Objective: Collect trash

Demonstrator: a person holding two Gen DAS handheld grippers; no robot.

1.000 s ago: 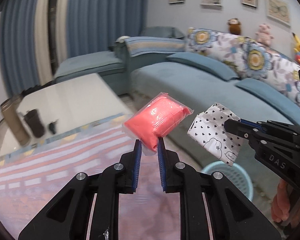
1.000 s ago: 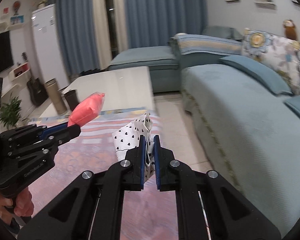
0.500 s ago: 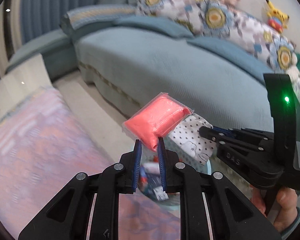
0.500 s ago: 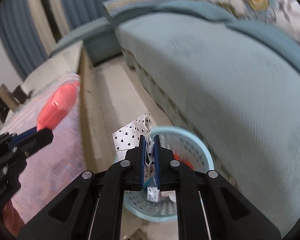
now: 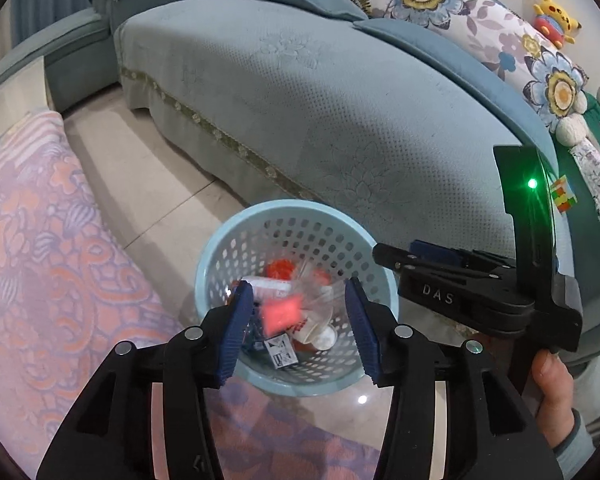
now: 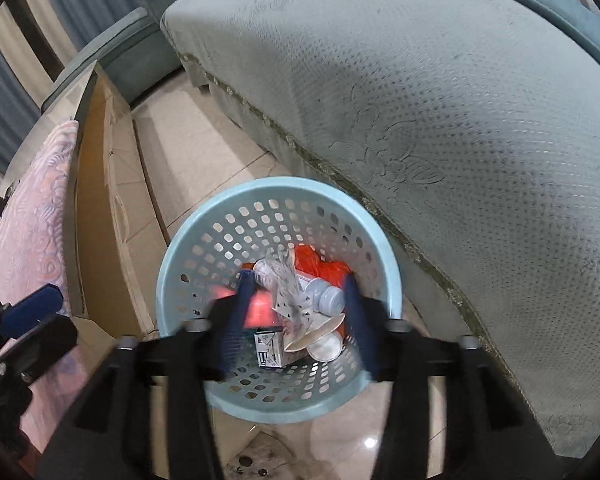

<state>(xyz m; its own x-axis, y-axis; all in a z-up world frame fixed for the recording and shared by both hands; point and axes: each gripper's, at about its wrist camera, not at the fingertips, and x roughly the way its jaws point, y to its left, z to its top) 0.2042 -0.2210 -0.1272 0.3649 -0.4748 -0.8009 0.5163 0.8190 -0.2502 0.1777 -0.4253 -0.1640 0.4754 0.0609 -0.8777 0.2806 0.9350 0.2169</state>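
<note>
A light blue perforated basket stands on the tiled floor beside the sofa, holding several pieces of trash. The pink packet and the white heart-print wrapper are inside it, blurred. My left gripper is open and empty above the basket. My right gripper is open and empty above the basket; it also shows in the left wrist view at the right.
A teal sofa runs along the right, close to the basket. A table with a pink patterned cloth lies to the left. Stuffed toys sit on the sofa back.
Both grippers swung down over the basket and opened. The pink packet and the heart-print wrapper left the jaws and dropped into the basket.
</note>
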